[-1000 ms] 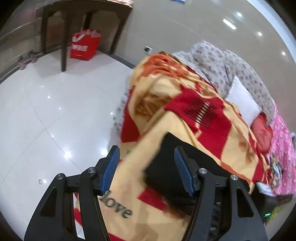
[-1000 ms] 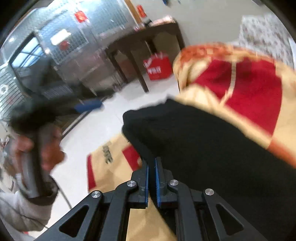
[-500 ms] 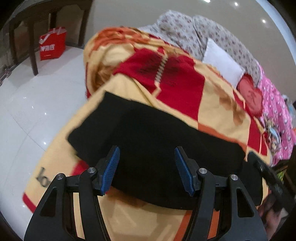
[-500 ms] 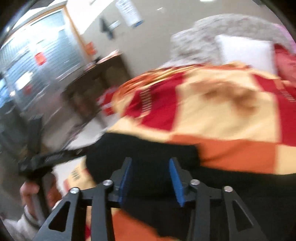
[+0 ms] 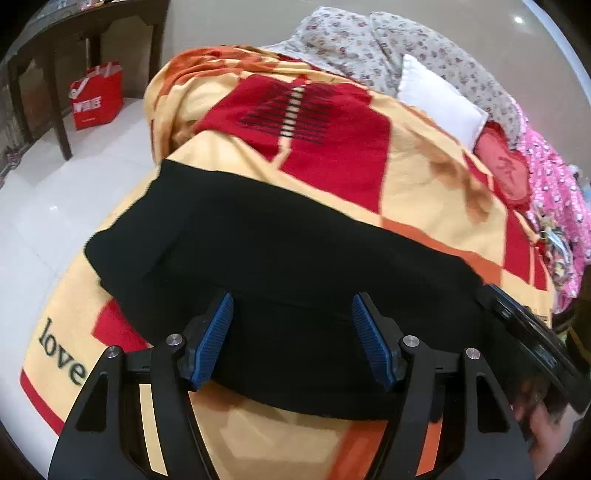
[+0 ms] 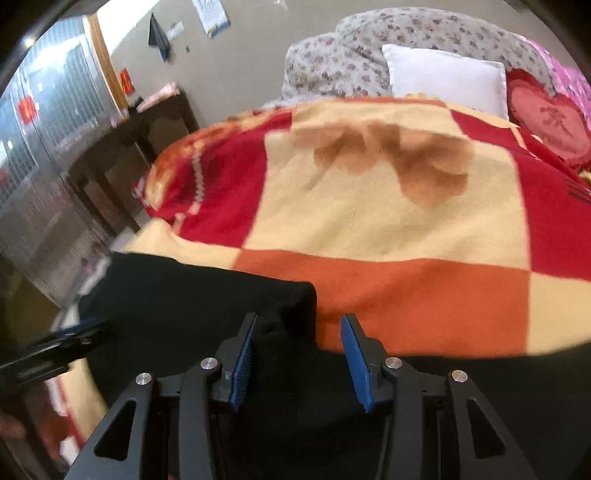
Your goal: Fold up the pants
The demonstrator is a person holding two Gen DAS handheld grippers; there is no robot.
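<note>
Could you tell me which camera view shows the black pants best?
The left wrist view: the pants lie folded across the blanket, nearly whole. The right wrist view shows only one end of them, partly behind the right gripper.

Glossy white tiled floor (image 5: 55, 192), beige wall (image 5: 229, 22), dark wooden table (image 5: 55, 40), perhaps metal-grilled doors (image 6: 33, 147).

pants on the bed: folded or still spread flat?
Folded. The black pants lie doubled on the blanket; a layer edge shows on top. Both grippers open.
</note>
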